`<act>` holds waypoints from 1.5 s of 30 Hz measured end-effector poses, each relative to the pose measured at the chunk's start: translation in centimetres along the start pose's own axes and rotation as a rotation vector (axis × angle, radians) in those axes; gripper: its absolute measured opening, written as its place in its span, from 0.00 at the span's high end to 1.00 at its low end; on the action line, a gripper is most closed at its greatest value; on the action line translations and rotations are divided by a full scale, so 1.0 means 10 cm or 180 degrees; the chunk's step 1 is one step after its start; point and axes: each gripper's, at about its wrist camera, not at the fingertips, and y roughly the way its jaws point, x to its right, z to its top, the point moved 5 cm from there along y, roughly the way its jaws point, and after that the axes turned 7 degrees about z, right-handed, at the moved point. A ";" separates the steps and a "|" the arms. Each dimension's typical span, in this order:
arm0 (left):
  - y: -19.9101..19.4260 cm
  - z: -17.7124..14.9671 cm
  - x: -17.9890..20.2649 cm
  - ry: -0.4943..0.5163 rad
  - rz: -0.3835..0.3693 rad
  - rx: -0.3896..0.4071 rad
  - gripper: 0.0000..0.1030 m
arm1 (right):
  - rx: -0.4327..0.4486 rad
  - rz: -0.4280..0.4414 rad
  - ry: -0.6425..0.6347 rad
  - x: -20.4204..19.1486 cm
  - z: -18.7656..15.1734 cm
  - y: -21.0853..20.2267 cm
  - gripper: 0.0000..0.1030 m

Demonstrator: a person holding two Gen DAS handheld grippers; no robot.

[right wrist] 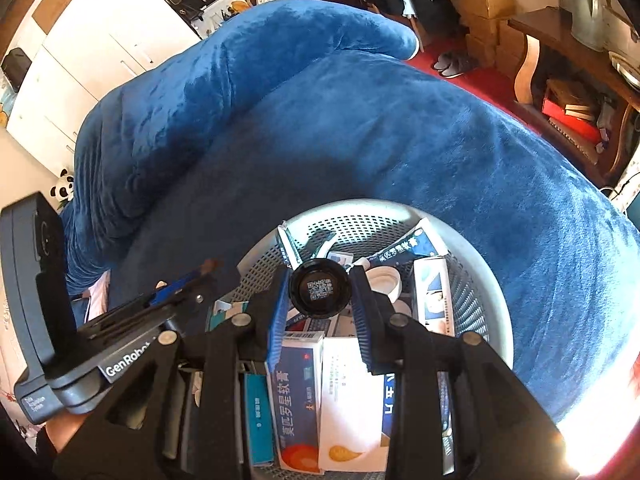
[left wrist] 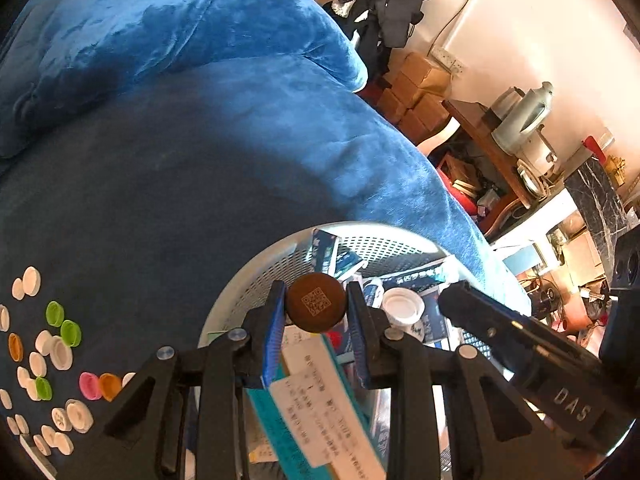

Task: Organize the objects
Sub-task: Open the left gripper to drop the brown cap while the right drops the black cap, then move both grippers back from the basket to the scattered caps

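1. Loose bottle caps (left wrist: 52,356) (white, green, orange, pink) lie scattered on blue blanket (left wrist: 200,168), at 8–9 o'clock in left wrist view, well apart from basket.
2. Left gripper (left wrist: 316,308): jaws narrow, clamped on brown cap (left wrist: 316,307) w/ QR code on its face. Cap sits between blue finger pads (left wrist: 274,336), held above white mesh basket (left wrist: 280,264) at 6 o'clock.
3. Basket rests on blanket and holds medicine boxes (left wrist: 320,396), packed close; white cap (left wrist: 403,306) lies among them, just to 3 o'clock of brown cap.
4. Right gripper (right wrist: 320,292): jaws narrow, clamped on black cap (right wrist: 319,288), QR code on face. Held over same basket (right wrist: 496,292), above boxes (right wrist: 298,392).
5. Right wrist view: left gripper's body (right wrist: 132,320) enters from 9 o'clock; its tip is near basket rim.
6. Right wrist view: white cap (right wrist: 386,280) in basket, just beside black cap at 3 o'clock.
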 end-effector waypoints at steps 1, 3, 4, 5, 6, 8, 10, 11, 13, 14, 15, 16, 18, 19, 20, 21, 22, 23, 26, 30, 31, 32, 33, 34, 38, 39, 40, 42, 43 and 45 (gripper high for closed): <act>0.02 0.01 0.01 -0.0002 -0.0003 -0.0004 0.71 | 0.0003 -0.0004 0.0000 0.01 0.00 0.00 0.70; 0.05 0.01 0.00 -0.0014 0.0010 -0.0011 0.71 | 0.0017 -0.0006 0.0013 0.02 0.01 0.00 0.69; 0.06 0.02 0.01 -0.0029 0.0028 -0.0004 0.70 | 0.0035 -0.0012 0.0028 0.03 0.02 -0.01 0.69; 0.07 0.02 0.00 -0.0049 0.0063 -0.0004 0.55 | 0.0045 -0.0026 0.0045 0.05 0.04 -0.01 0.69; 0.08 0.03 -0.01 -0.0077 0.0101 -0.0003 0.26 | 0.0051 -0.0050 0.0067 0.07 0.05 -0.01 0.68; 0.06 0.04 -0.06 -0.0121 0.0243 0.0076 0.05 | 0.0083 -0.0095 0.0151 0.13 0.07 -0.04 0.53; 0.04 0.05 -0.09 -0.0119 0.0271 0.0102 0.01 | 0.0154 -0.0113 0.0249 0.20 0.09 -0.08 0.26; 0.03 0.05 -0.09 -0.0129 0.0256 0.0097 0.01 | 0.0179 -0.0115 0.0275 0.22 0.10 -0.10 0.12; 0.00 0.05 -0.12 -0.0158 0.0248 0.0110 0.01 | 0.0208 -0.0138 0.0299 0.23 0.11 -0.11 0.05; -0.01 0.04 -0.12 -0.0151 0.0258 0.0116 0.01 | 0.0197 -0.0144 0.0306 0.23 0.11 -0.11 0.05; -0.02 0.04 -0.13 -0.0140 0.0275 0.0113 0.01 | 0.0175 -0.0152 0.0311 0.23 0.10 -0.10 0.05; -0.03 0.03 -0.14 -0.0131 0.0290 0.0112 0.01 | 0.0144 -0.0171 0.0310 0.22 0.09 -0.08 0.05; -0.04 0.01 -0.16 -0.0129 0.0311 0.0104 0.01 | 0.0112 -0.0201 0.0296 0.22 0.09 -0.07 0.05; -0.05 -0.01 -0.18 -0.0132 0.0320 0.0099 0.01 | 0.0107 -0.0216 0.0283 0.21 0.08 -0.06 0.05; -0.06 -0.02 -0.20 -0.0137 0.0333 0.0093 0.01 | 0.0106 -0.0227 0.0275 0.21 0.08 -0.06 0.05; -0.07 -0.03 -0.22 -0.0140 0.0348 0.0085 0.01 | 0.0107 -0.0234 0.0271 0.21 0.08 -0.06 0.05; -0.08 -0.03 -0.23 -0.0142 0.0359 0.0081 0.01 | 0.0107 -0.0245 0.0267 0.20 0.07 -0.07 0.04; -0.09 -0.04 -0.25 -0.0146 0.0371 0.0078 0.01 | 0.0106 -0.0257 0.0260 0.19 0.07 -0.07 0.04; -0.13 -0.07 -0.31 -0.0155 0.0401 0.0070 0.01 | 0.0095 -0.0280 0.0223 0.15 0.05 -0.06 0.04; -0.17 -0.10 -0.39 -0.0173 0.0431 0.0066 0.01 | 0.0078 -0.0293 0.0168 0.08 0.03 -0.04 0.04; -0.18 -0.11 -0.41 -0.0180 0.0435 0.0062 0.01 | 0.0069 -0.0296 0.0148 0.06 0.02 -0.03 0.04; -0.19 -0.12 -0.43 -0.0187 0.0437 0.0057 0.01 | 0.0064 -0.0301 0.0134 0.04 0.01 -0.02 0.04; -0.20 -0.13 -0.45 -0.0190 0.0439 0.0055 0.01 | 0.0060 -0.0301 0.0121 0.02 0.01 -0.01 0.04; -0.21 -0.14 -0.47 -0.0194 0.0444 0.0055 0.01 | 0.0057 -0.0299 0.0111 0.00 0.00 -0.01 0.04; -0.26 -0.17 -0.55 -0.0216 0.0461 0.0067 0.01 | 0.0049 -0.0292 0.0083 -0.08 -0.03 0.01 0.04; -0.28 -0.18 -0.57 -0.0222 0.0469 0.0070 0.01 | 0.0045 -0.0293 0.0071 -0.10 -0.04 0.02 0.04; -0.29 -0.19 -0.60 -0.0231 0.0478 0.0073 0.01 | 0.0042 -0.0294 0.0064 -0.12 -0.04 0.03 0.04; -0.31 -0.21 -0.66 -0.0251 0.0490 0.0077 0.01 | 0.0033 -0.0289 0.0042 -0.18 -0.06 0.04 0.04; -0.32 -0.22 -0.70 -0.0263 0.0497 0.0079 0.01 | 0.0030 -0.0290 0.0028 -0.20 -0.06 0.05 0.04; -0.36 -0.24 -0.76 -0.0286 0.0505 0.0088 0.01 | 0.0021 -0.0286 -0.0003 -0.26 -0.08 0.07 0.04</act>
